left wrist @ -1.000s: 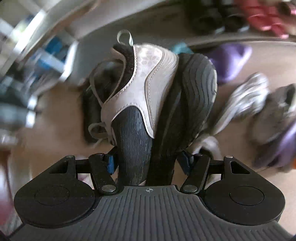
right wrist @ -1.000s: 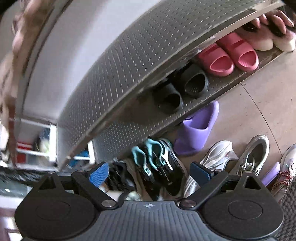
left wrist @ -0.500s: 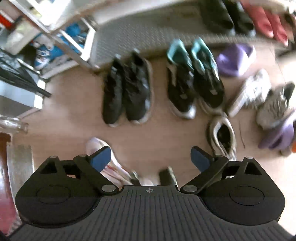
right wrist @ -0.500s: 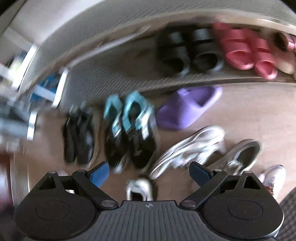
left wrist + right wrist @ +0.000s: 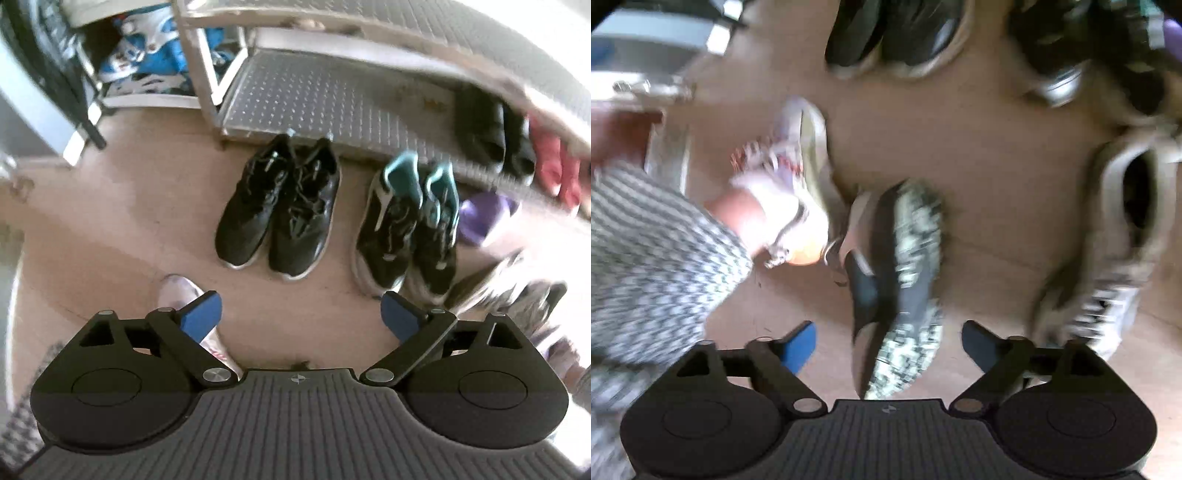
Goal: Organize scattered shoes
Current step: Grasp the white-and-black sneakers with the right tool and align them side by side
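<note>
In the left wrist view my left gripper (image 5: 301,317) hangs open over bare floor, nothing between its fingers. Beyond it two pairs stand side by side against the rack: black sneakers (image 5: 280,206) and black-and-teal sneakers (image 5: 410,225). In the right wrist view my right gripper (image 5: 888,347) points down at a beige shoe with a black speckled sole (image 5: 905,280) that lies on its side. The shoe's near end sits between the jaws, which are closing; the pads stand clear of it. This view is blurred.
A metal shoe rack (image 5: 332,96) holds black and red slippers at the right; a purple slipper (image 5: 484,218) lies below it. A person's foot in a white sneaker (image 5: 783,166) with a checked trouser leg (image 5: 646,258) stands left of the shoe. A grey sneaker (image 5: 1126,221) lies right.
My left gripper let go of the beige shoe, opened and lifted away. My right gripper swung down from the rack to just above that shoe on the floor.
</note>
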